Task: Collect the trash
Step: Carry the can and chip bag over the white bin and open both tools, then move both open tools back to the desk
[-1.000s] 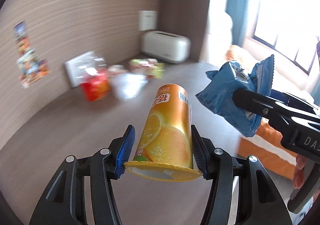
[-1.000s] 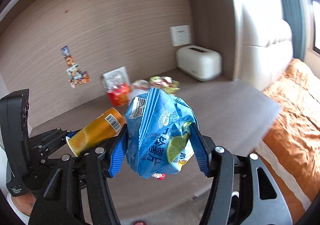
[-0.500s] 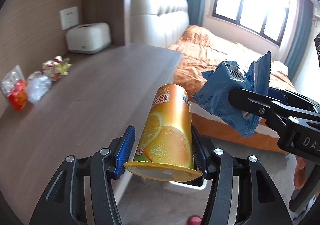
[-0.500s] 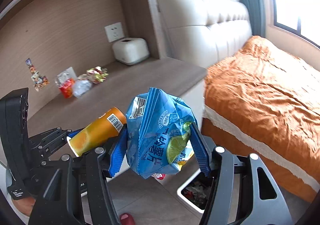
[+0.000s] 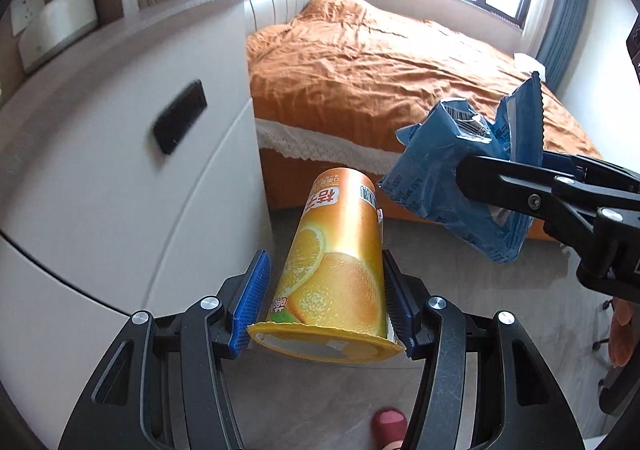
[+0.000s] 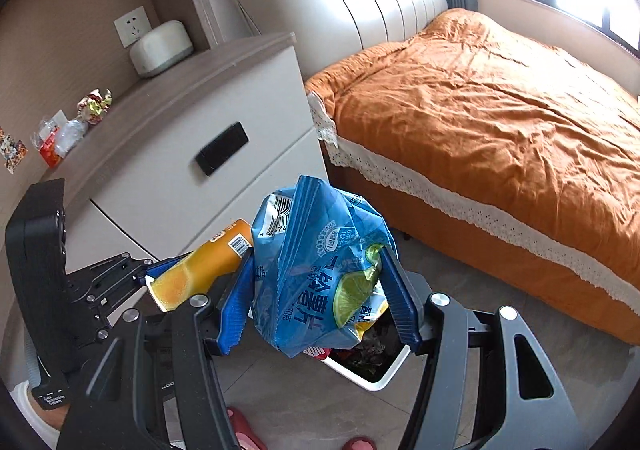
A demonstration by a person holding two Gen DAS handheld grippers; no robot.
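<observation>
My left gripper (image 5: 322, 306) is shut on an orange juice cup (image 5: 338, 262), held tilted, bottom toward the camera, above the grey floor. The cup also shows in the right wrist view (image 6: 200, 270). My right gripper (image 6: 320, 290) is shut on a crumpled blue chip bag (image 6: 320, 274), which also shows at the right of the left wrist view (image 5: 452, 174). Under the bag stands a white trash bin (image 6: 372, 374) on the floor with dark trash inside, mostly hidden by the bag and fingers.
A white nightstand (image 6: 192, 154) with a dark handle stands at left. Wrappers (image 6: 68, 122) and a white toaster-like box (image 6: 160, 48) lie on its top. An orange bed (image 6: 500, 110) fills the right. Red slippers (image 6: 244, 430) are on the floor below.
Both grippers have swung away from the nightstand top and down toward the floor beside the bed, still holding the cup and the bag. The trash bin is closer under the right gripper.
</observation>
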